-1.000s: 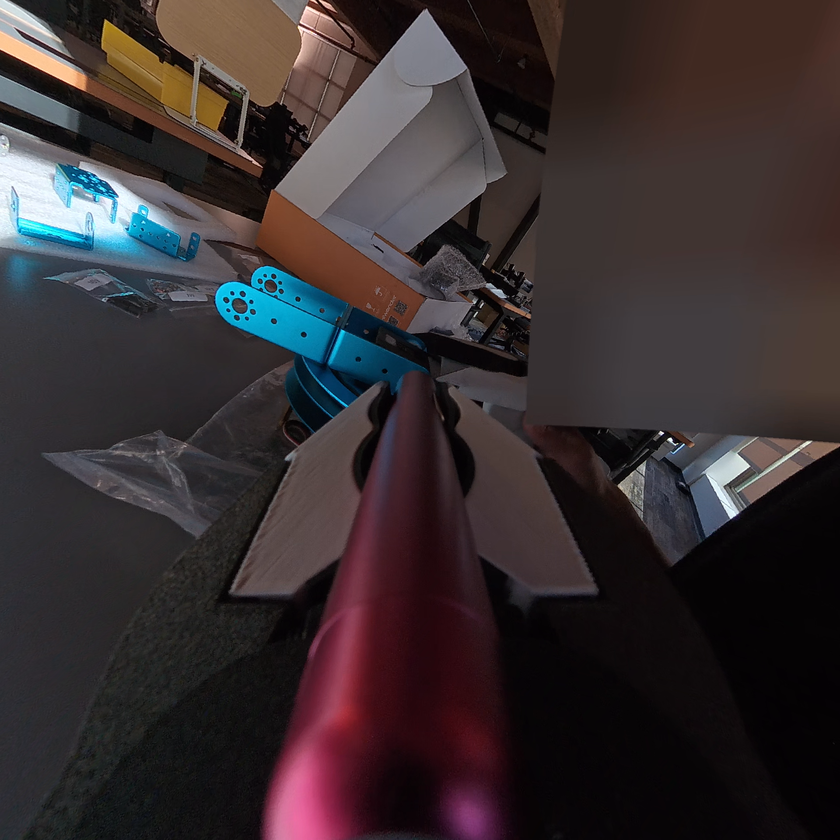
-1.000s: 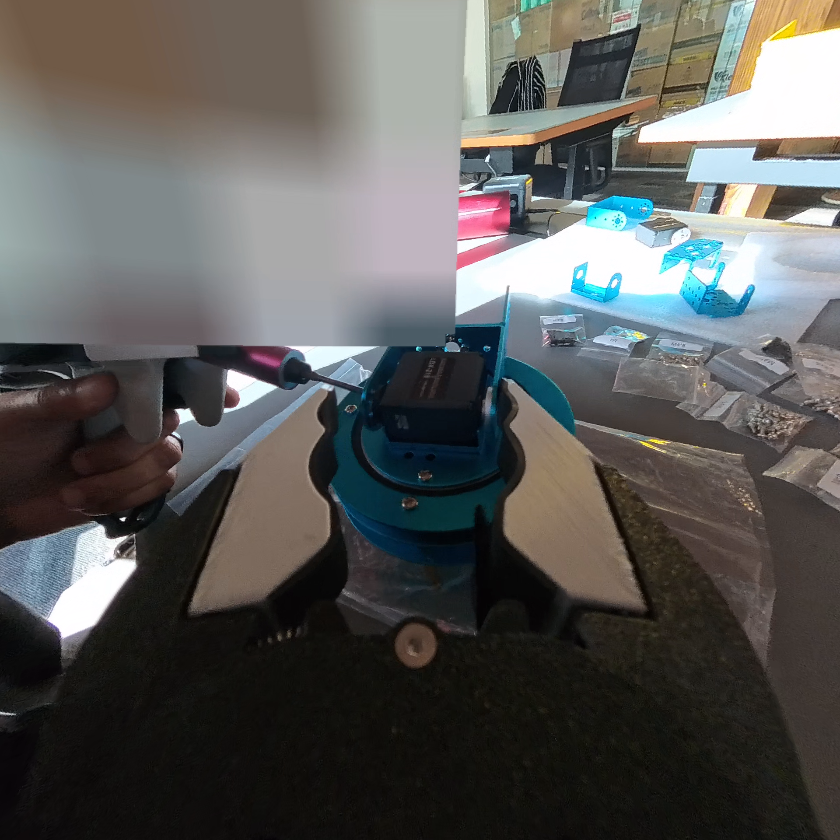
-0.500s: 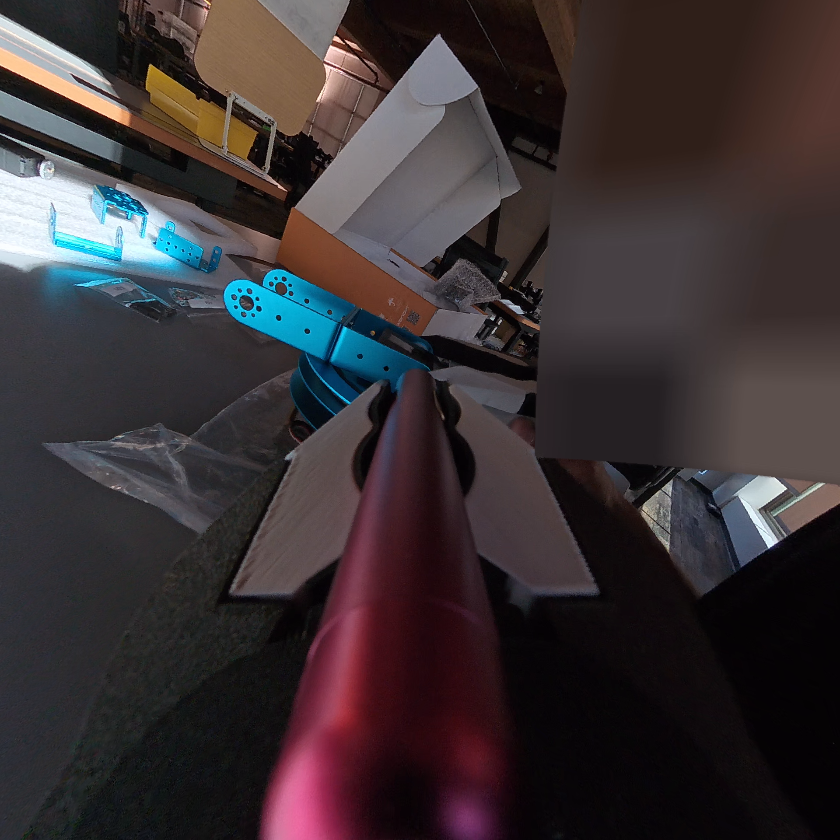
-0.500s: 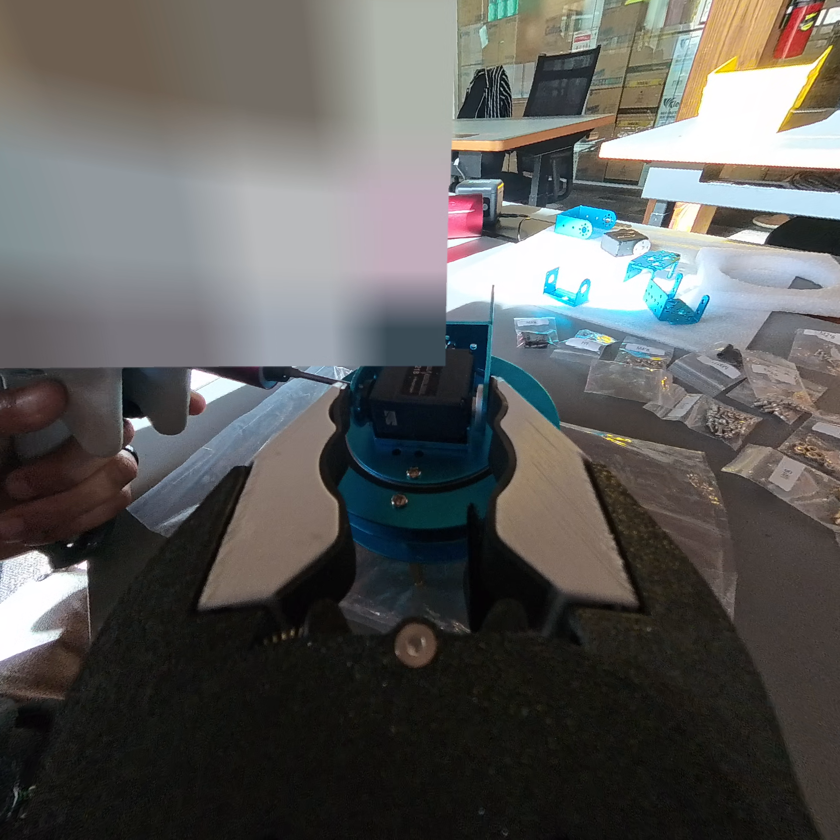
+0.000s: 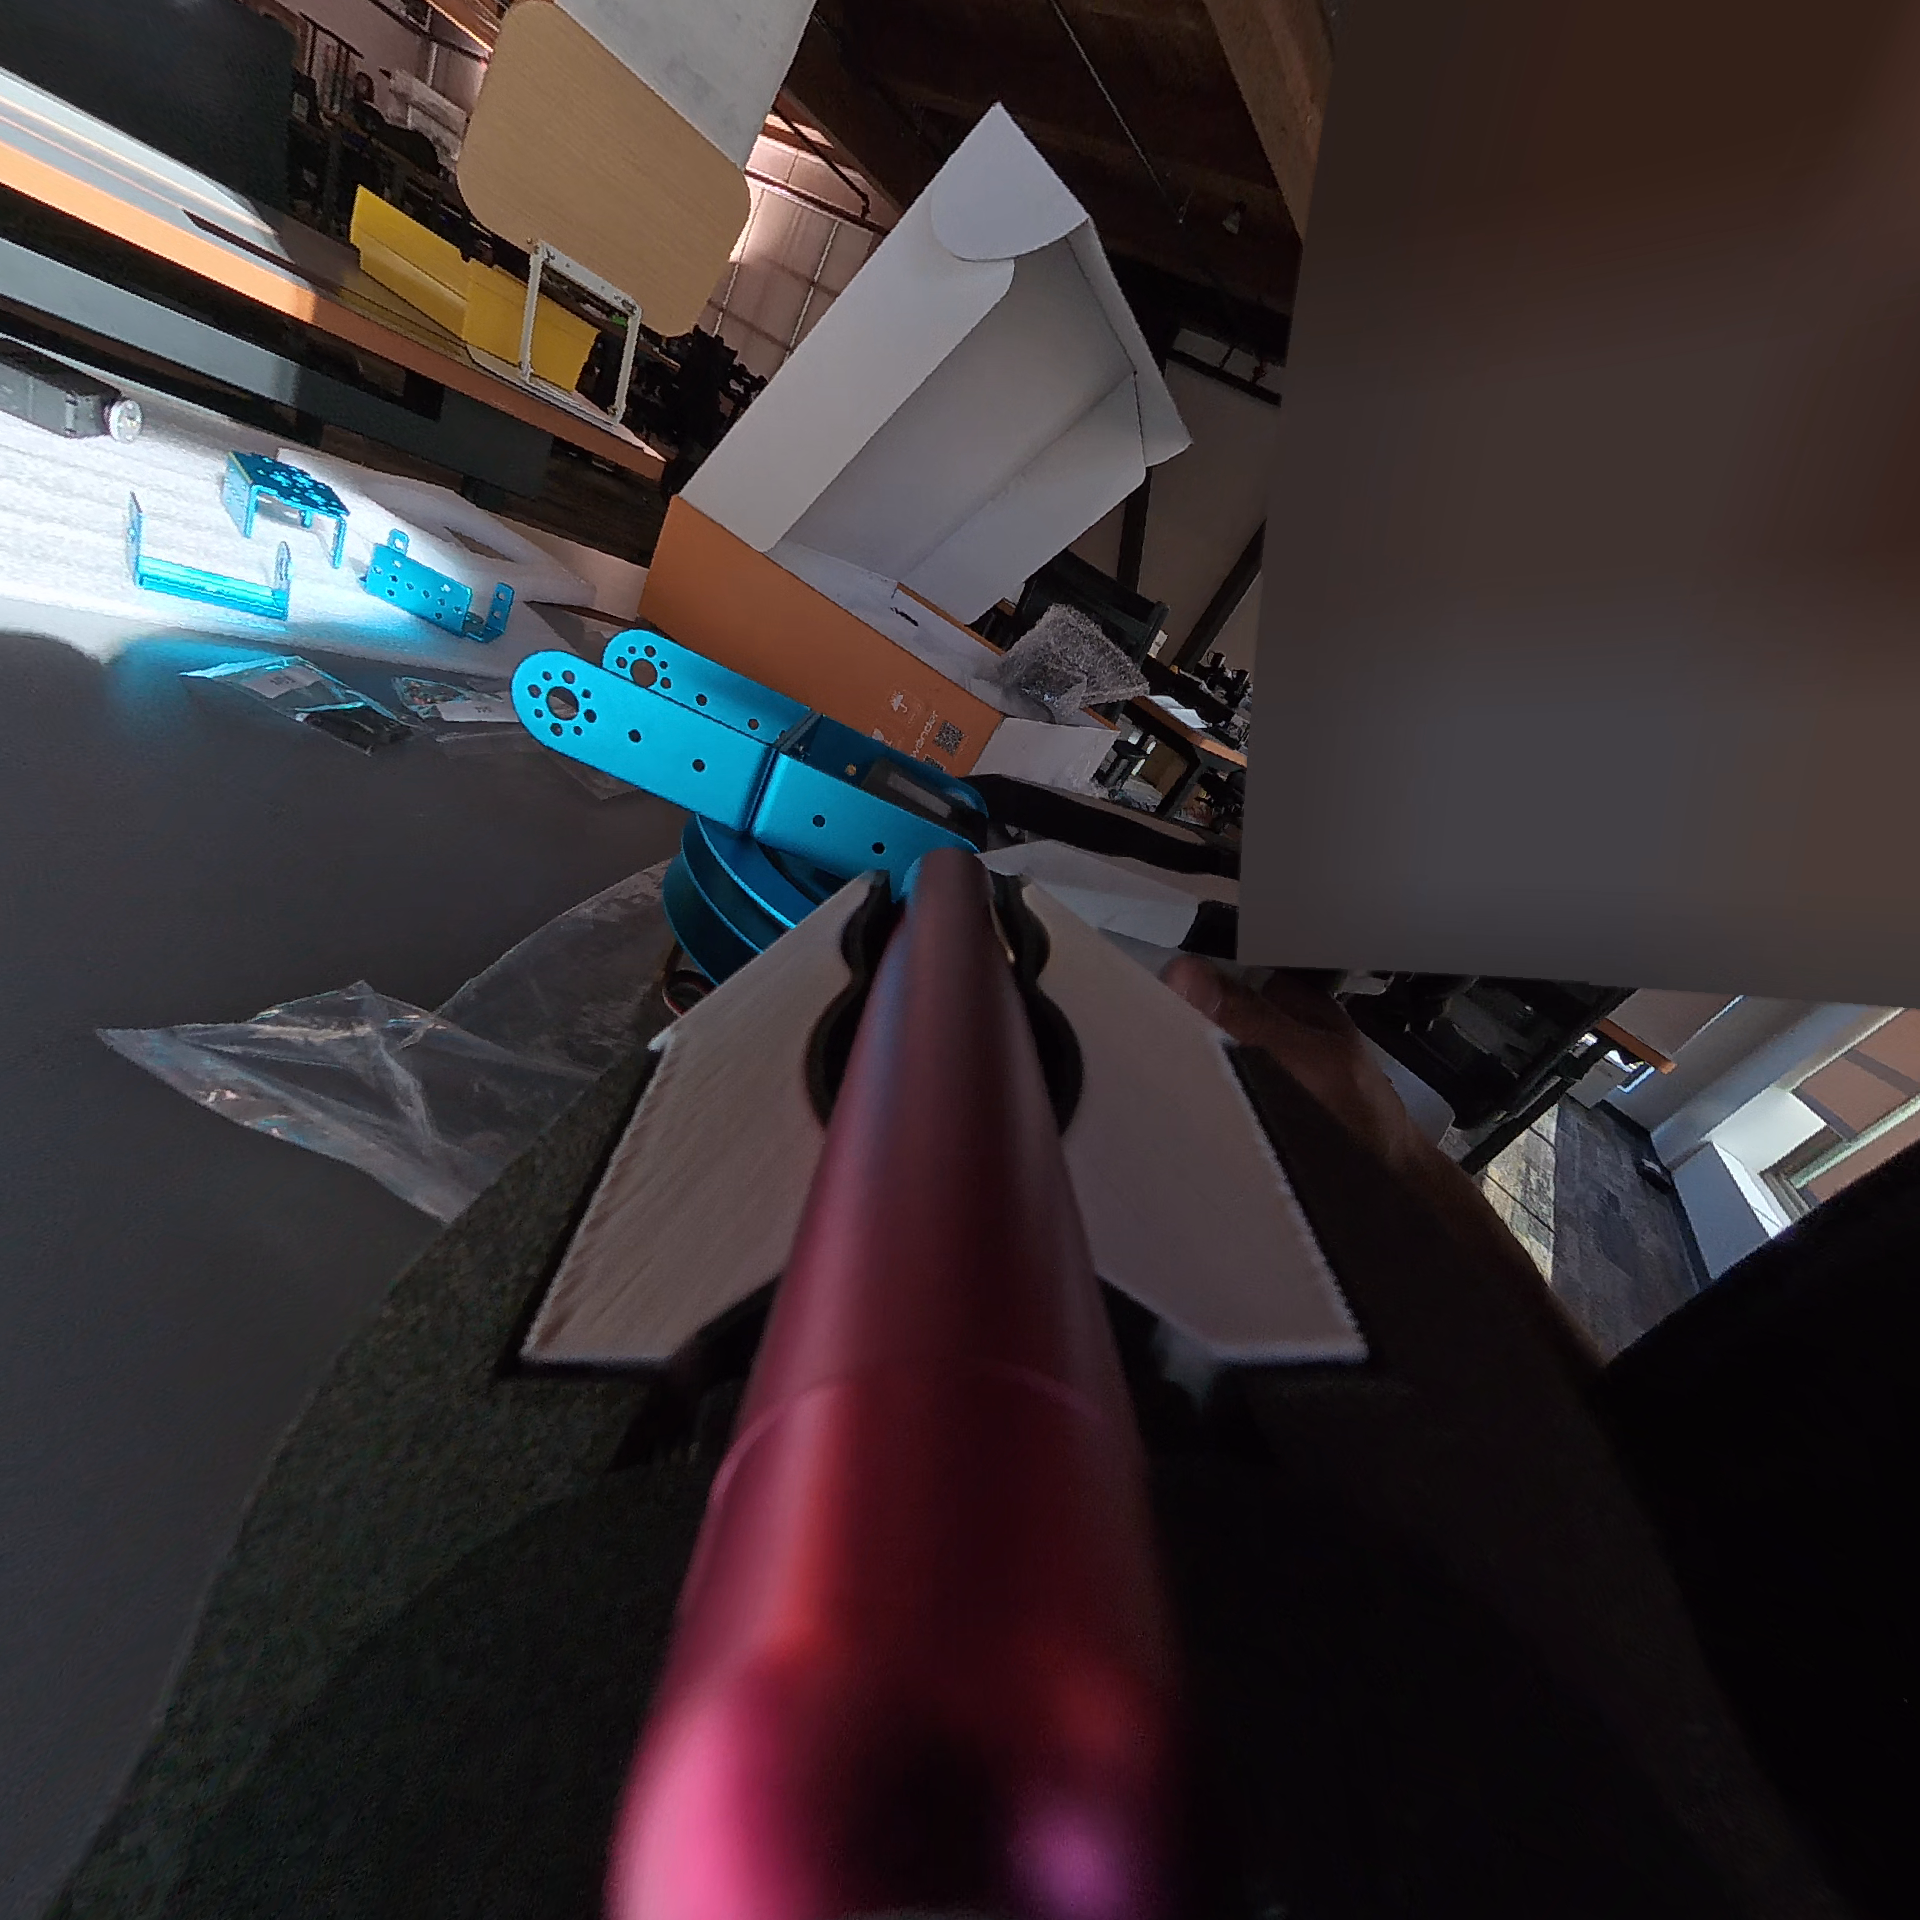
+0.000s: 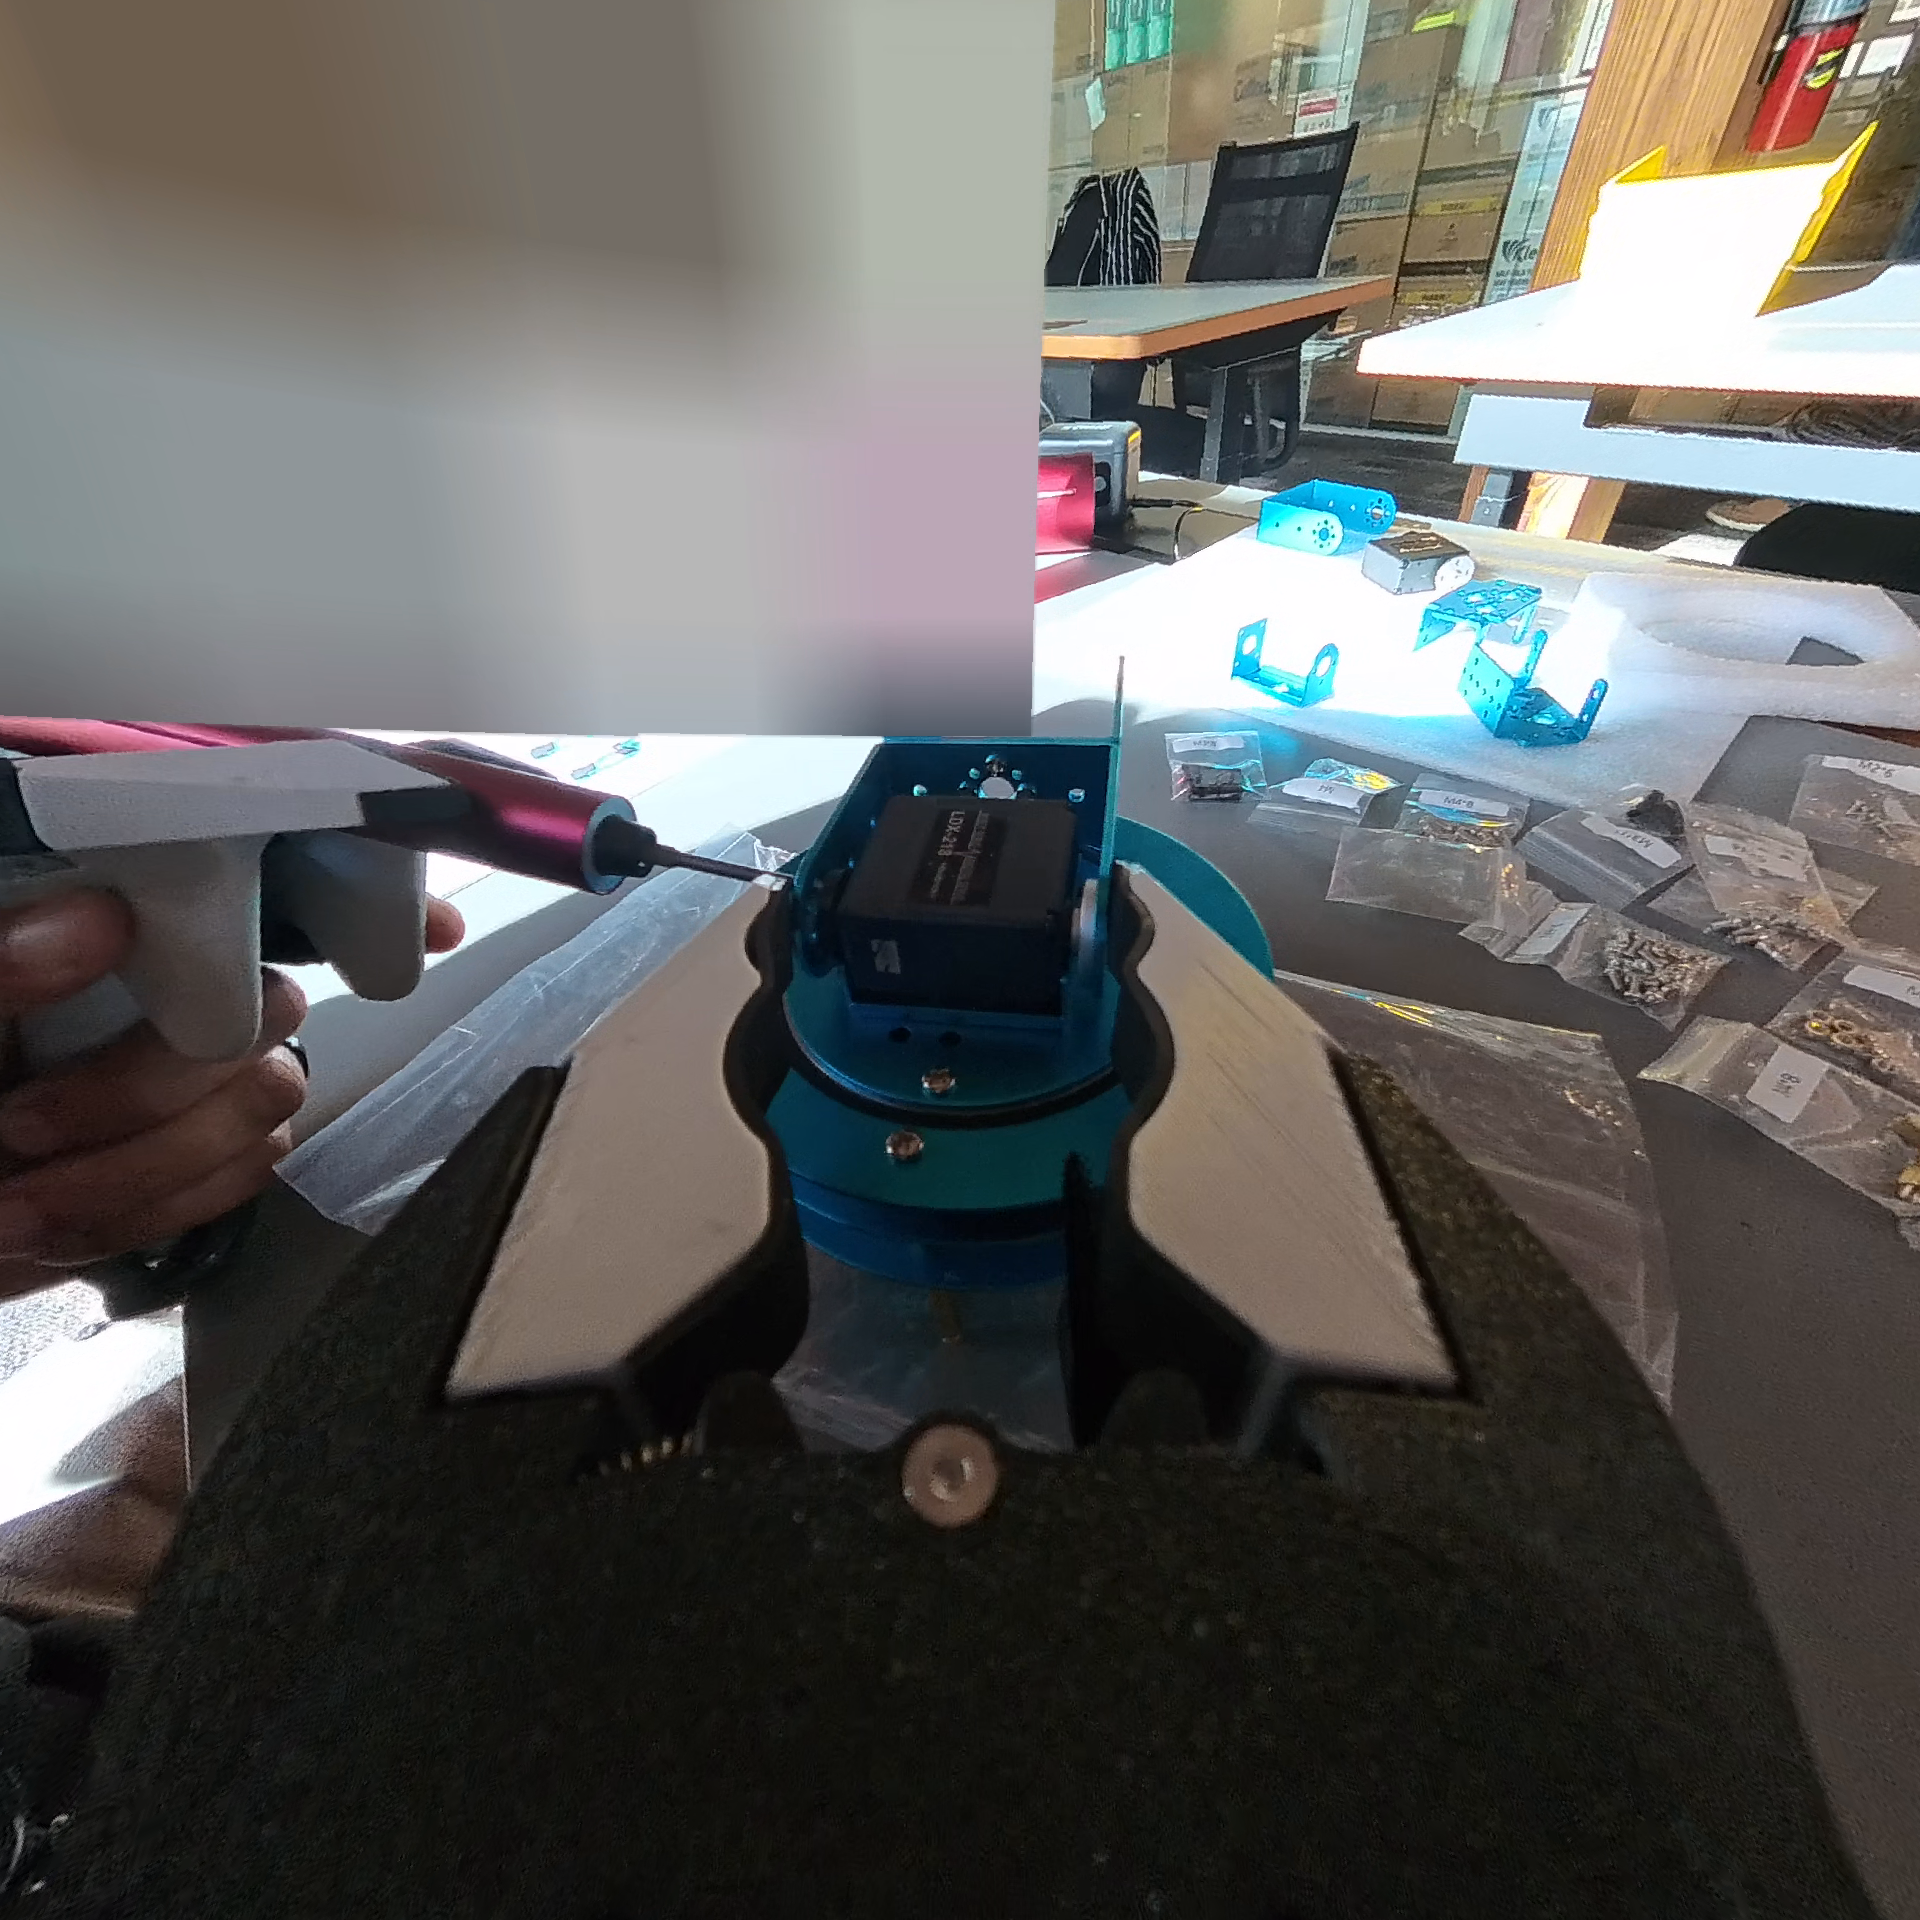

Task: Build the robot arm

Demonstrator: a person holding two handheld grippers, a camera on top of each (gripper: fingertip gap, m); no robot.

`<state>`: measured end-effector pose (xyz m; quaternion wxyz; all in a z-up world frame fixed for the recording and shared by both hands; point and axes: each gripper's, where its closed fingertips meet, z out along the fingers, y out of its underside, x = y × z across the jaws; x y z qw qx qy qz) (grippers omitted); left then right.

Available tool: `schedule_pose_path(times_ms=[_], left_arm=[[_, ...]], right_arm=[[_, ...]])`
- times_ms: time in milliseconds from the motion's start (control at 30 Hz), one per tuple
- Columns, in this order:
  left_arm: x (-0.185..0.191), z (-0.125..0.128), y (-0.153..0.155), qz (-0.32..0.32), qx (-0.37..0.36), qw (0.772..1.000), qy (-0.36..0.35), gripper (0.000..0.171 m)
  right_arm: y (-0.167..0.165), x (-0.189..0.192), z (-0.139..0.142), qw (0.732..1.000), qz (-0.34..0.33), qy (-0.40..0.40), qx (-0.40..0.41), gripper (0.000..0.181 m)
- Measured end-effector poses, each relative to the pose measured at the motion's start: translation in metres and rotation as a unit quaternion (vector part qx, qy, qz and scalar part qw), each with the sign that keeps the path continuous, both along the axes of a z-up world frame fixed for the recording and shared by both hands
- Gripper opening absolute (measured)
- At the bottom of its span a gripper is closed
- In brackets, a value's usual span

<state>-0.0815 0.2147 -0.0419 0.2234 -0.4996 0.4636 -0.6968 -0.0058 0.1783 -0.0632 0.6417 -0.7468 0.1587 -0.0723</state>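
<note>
The left gripper (image 5: 940, 904) is clamped tight on a slim magenta metal screwdriver (image 5: 935, 1299), whose thin bit touches the blue metal bracket (image 6: 971, 769) ahead. The right gripper (image 6: 951, 914) grips, half-closed, the blue round turntable base (image 6: 914, 1132) carrying a black servo (image 6: 951, 914) between its fingers. Beyond its right finger lie clear bags of screws (image 6: 1652, 961).

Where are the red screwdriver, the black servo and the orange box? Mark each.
red screwdriver (image 6: 509, 817), right wrist view, on its barrel.
black servo (image 6: 961, 914), right wrist view, on its top face.
orange box (image 5: 790, 629), left wrist view, on its side wall.

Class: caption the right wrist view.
Right gripper clamps blue servo base; left gripper aims red screwdriver at it.
</note>
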Motion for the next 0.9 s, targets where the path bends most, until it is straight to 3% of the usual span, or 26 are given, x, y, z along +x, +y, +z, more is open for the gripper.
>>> schedule_pose_path(times_ms=[33,233,267,333,467,600,733,900], left_arm=[[0.000,0.000,0.000,0.002,-0.002,1.000,0.000,0.021],[0.000,-0.002,-0.001,-0.005,-0.013,1.000,0.007,0.021],[0.000,-0.002,-0.001,-0.006,-0.014,1.000,0.008,0.021],[0.001,-0.002,-0.001,-0.008,-0.014,1.000,0.010,0.021],[0.001,0.000,-0.002,-0.012,-0.011,1.000,0.020,0.021],[0.001,0.000,-0.002,-0.015,-0.013,1.000,0.024,0.021],[0.001,-0.001,-0.002,-0.016,-0.020,0.999,0.024,0.021],[0.000,-0.003,-0.003,-0.024,-0.022,0.999,0.035,0.021]], right_arm=[[0.000,0.000,0.000,1.000,0.000,0.000,0.000,0.061],[-0.002,-0.002,0.002,1.000,0.013,-0.012,-0.003,0.065],[-0.004,-0.004,0.005,0.999,0.021,-0.030,-0.010,0.073],[-0.007,-0.018,0.021,0.994,0.062,-0.087,-0.005,0.071],[0.005,-0.053,0.020,0.953,0.181,-0.221,-0.104,0.056],[0.027,-0.061,0.009,0.897,0.222,-0.343,-0.167,0.045],[0.037,-0.069,0.004,0.870,0.264,-0.372,-0.189,0.030],[0.038,-0.066,0.004,0.873,0.277,-0.351,-0.194,0.021]])
